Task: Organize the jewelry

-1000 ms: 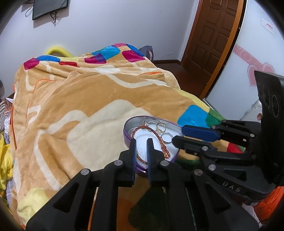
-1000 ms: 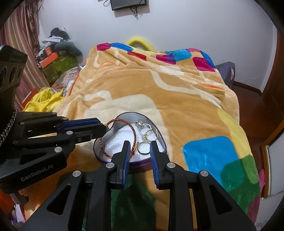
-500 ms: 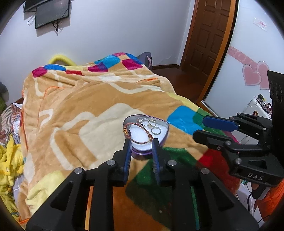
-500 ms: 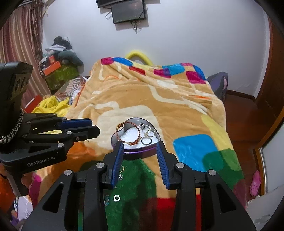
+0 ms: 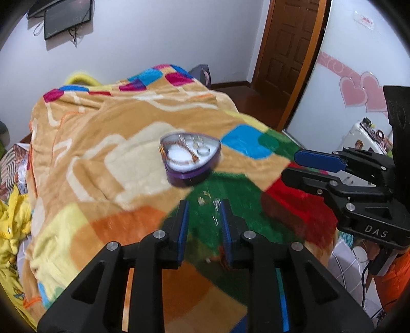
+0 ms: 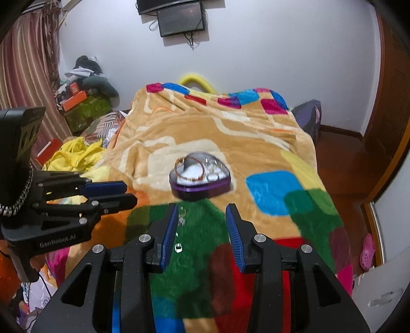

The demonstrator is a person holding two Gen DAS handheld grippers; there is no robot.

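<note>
A purple heart-shaped tin (image 5: 191,164) sits on the bed blanket; it also shows in the right wrist view (image 6: 201,179). Inside it lie a red-brown cord bracelet (image 6: 189,167) and several rings on white padding. Loose rings (image 5: 205,199) lie on the green blanket patch in front of the tin, seen too in the right wrist view (image 6: 181,216). My left gripper (image 5: 204,212) is open and empty, held back above those rings. My right gripper (image 6: 201,212) is open and empty, held back from the tin. Both views are blurred.
The patchwork blanket (image 6: 256,143) covers the whole bed. Yellow cloth (image 6: 74,153) and boxes (image 6: 84,107) lie left of the bed. A brown door (image 5: 289,46) and wooden floor (image 6: 340,164) are on the right side. A wall screen (image 6: 180,18) hangs behind.
Both grippers have pulled back and up from the tin, and both jaws have opened wider. The bracelet stays in the tin. Loose rings on the green patch have come into view.
</note>
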